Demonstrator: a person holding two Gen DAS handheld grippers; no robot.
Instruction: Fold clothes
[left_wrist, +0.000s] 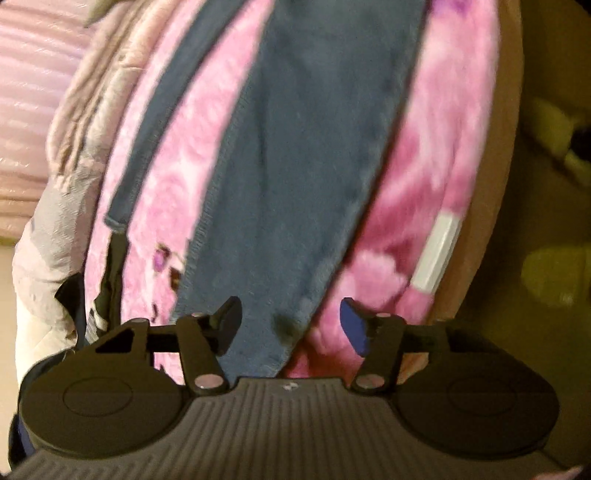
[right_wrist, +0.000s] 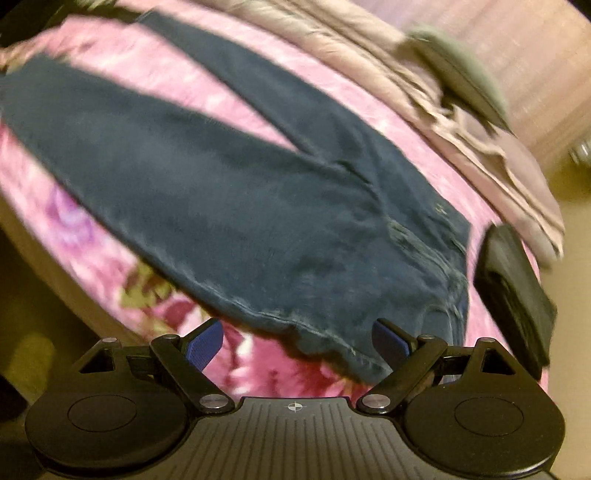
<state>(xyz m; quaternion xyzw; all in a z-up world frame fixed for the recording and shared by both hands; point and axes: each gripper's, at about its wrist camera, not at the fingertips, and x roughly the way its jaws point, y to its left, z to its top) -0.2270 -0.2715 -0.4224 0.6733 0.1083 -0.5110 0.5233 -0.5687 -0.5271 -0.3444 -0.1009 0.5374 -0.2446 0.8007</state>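
Left wrist view. The work surface is a bed covered by a pink floral blanket; a pale quilted cover lies bunched along its left side. A brown bed edge runs down the right, with a dim yellowish floor beyond it. A white label sits near the blanket's right border. The task item, blue jeans, lies flat on the blanket, one leg running up the frame and a second, narrower strip to its left. The left gripper stands partly open, one leg's hem end between its fingers; the pads are apart from the cloth and clamp nothing. The picture is motion-blurred.

Right wrist view. The same pink blanket carries the jeans, spread with the legs running to upper left and the waistband at lower right. A folded black garment lies just beside the waist. The pale cover is heaped behind, a grey-trimmed dark item resting on it. The right gripper stands wide apart, released, the jeans' lower edge between its fingers, nothing pinched.
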